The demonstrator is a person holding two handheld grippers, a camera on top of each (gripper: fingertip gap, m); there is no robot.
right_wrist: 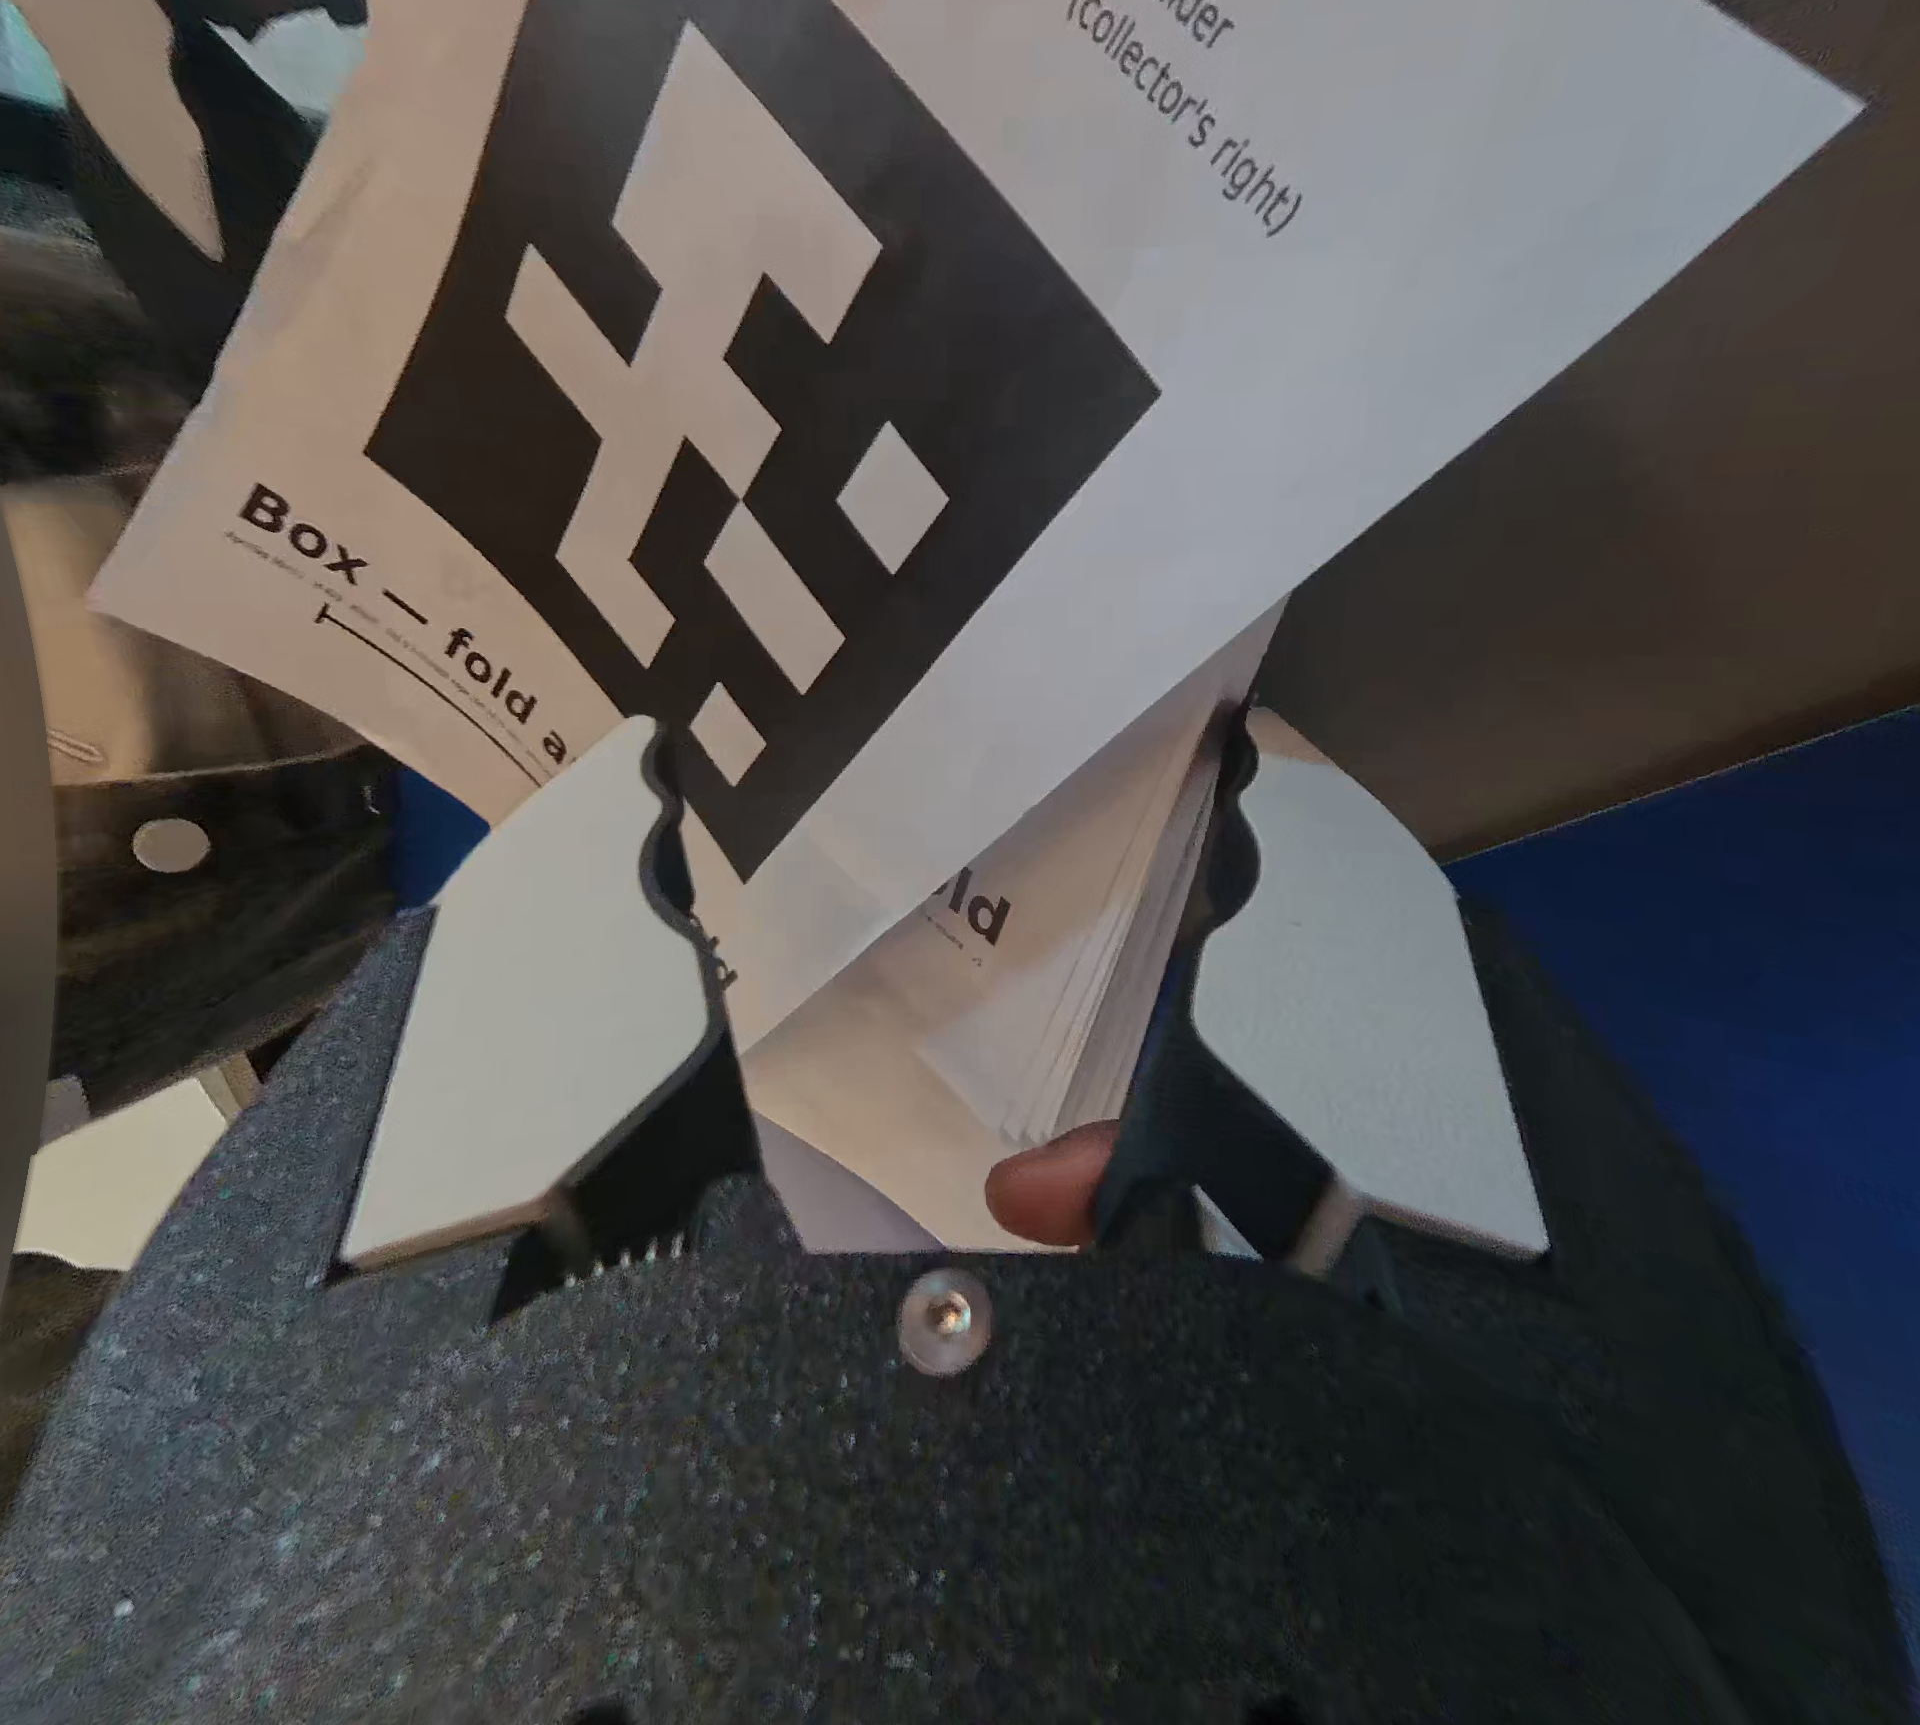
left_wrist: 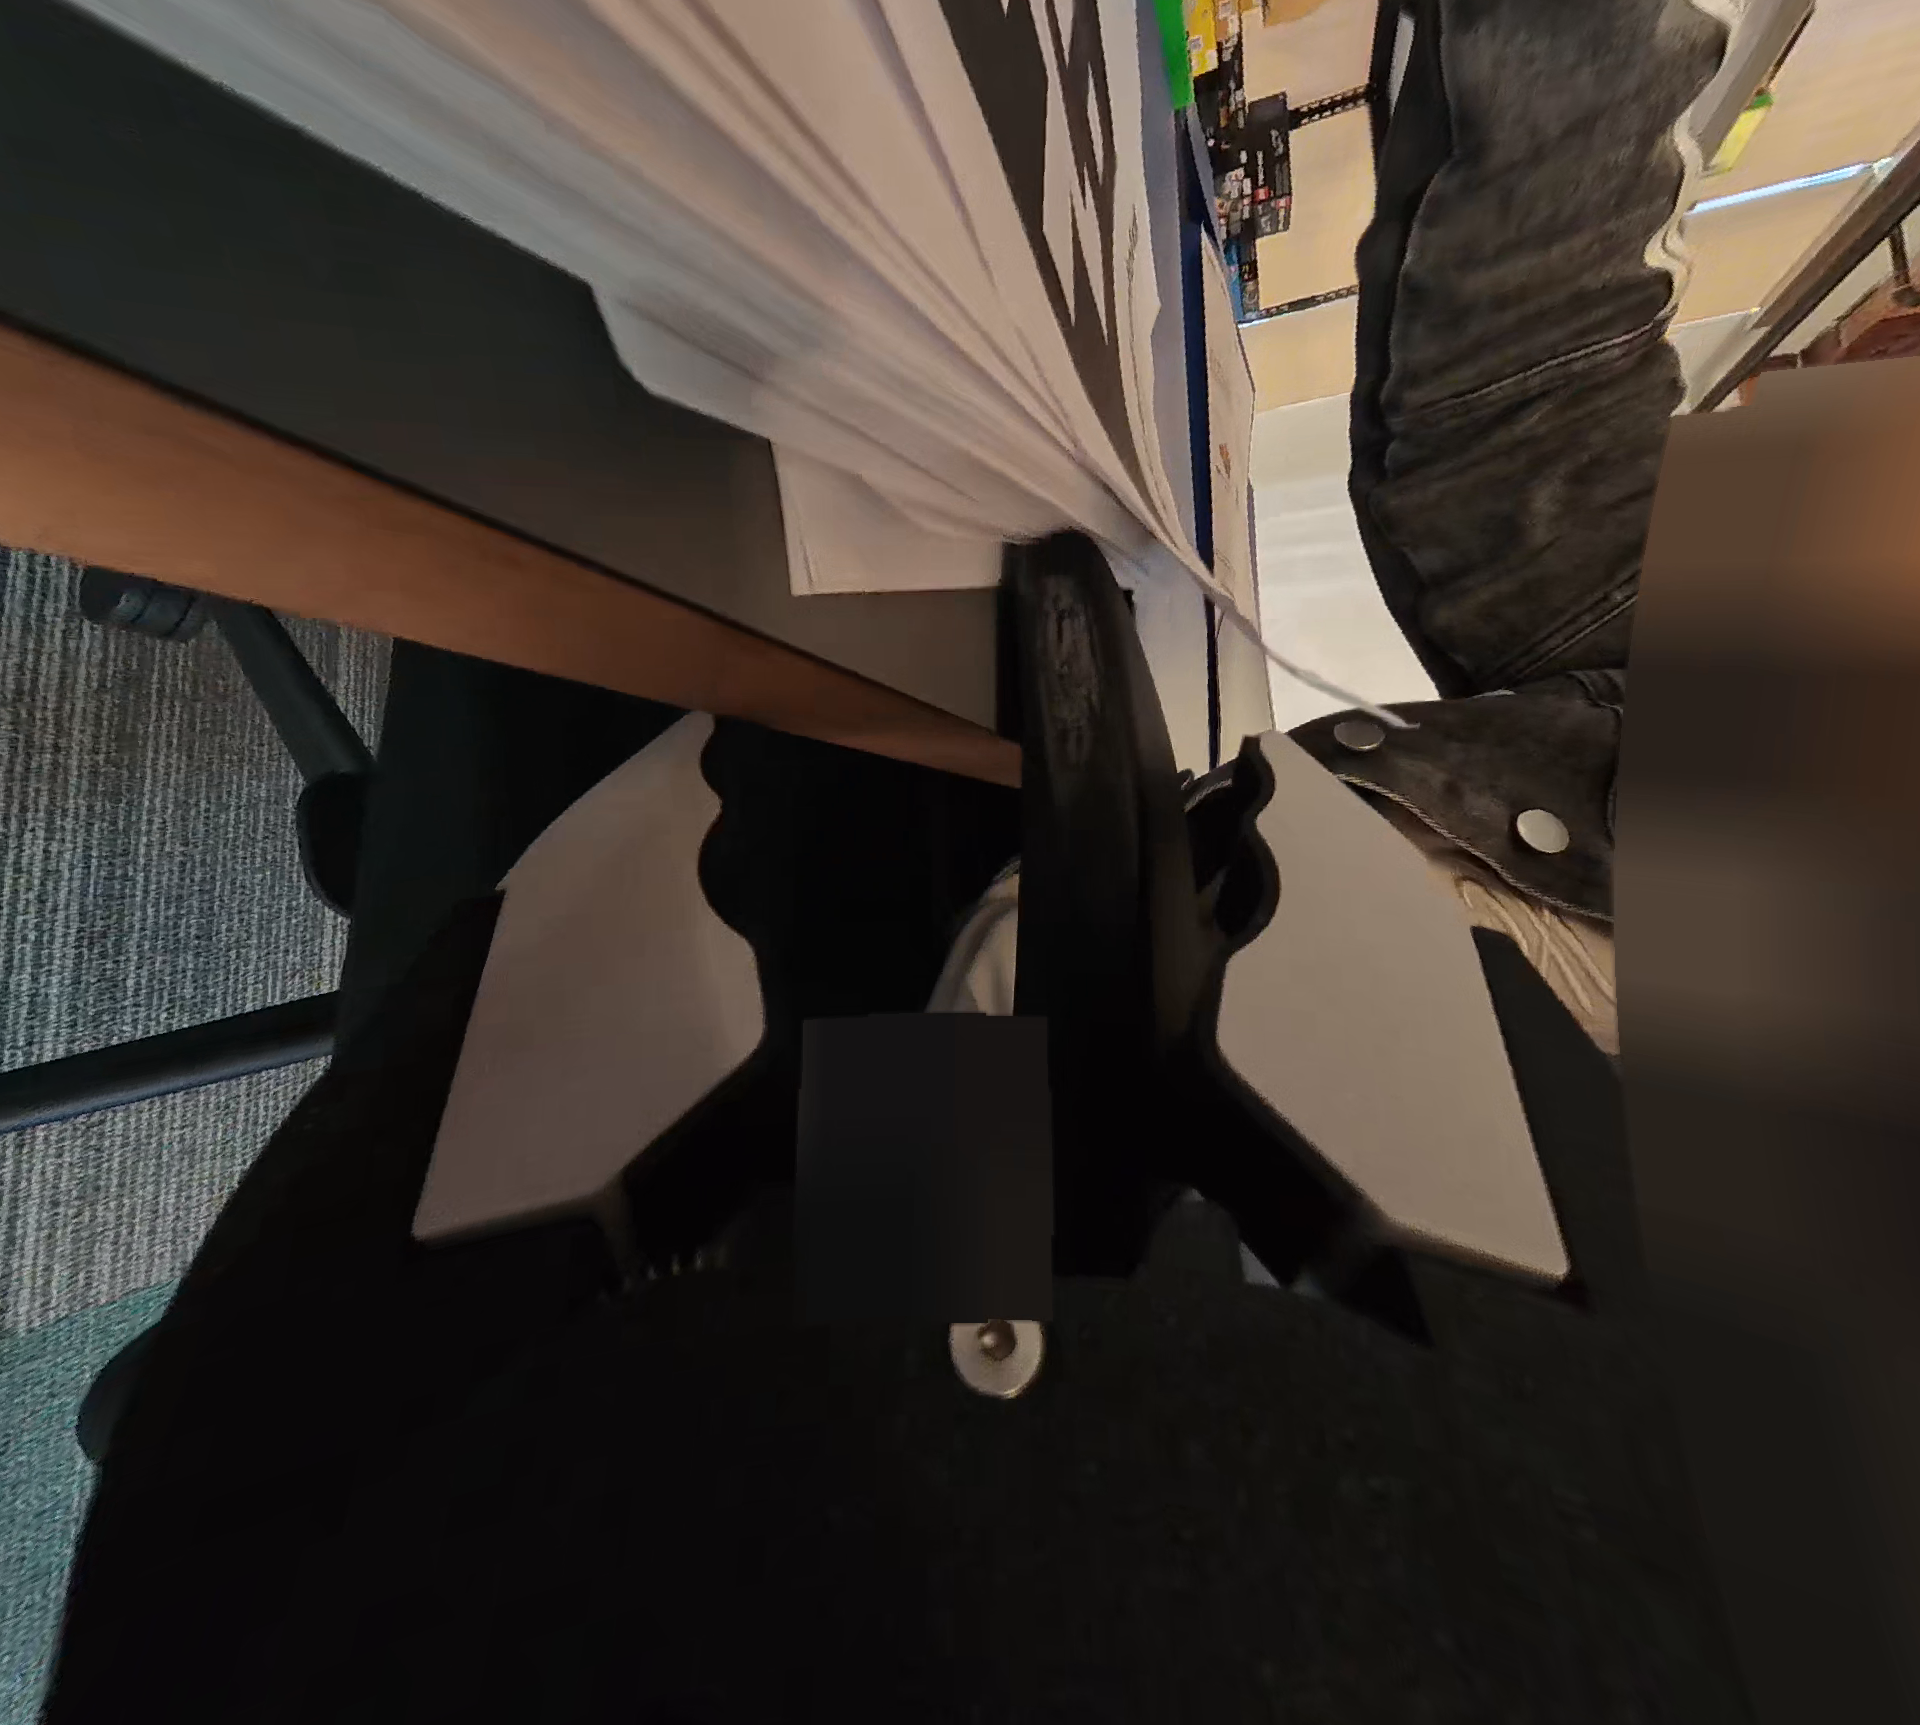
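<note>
I see my left tongs (left_wrist: 987,802) wide open with a black strap (left_wrist: 1081,740) between the tips, just under a stack of paper (left_wrist: 727,169), and my right tongs (right_wrist: 940,802) open around paper sheets (right_wrist: 935,325), gripping nothing.

A thick stack of white paper sheets (right_wrist: 1091,387) stands between the spread fingers of the right claw (right_wrist: 945,854), its top sheet printed with a large black-and-white square marker (right_wrist: 748,387) and tilted to the right. In the left wrist view the same stack (left_wrist: 644,148) fans out edge-on, blurred, above the grey tabletop (left_wrist: 312,304), beside the left claw (left_wrist: 987,844), whose fingers stand apart.
</note>
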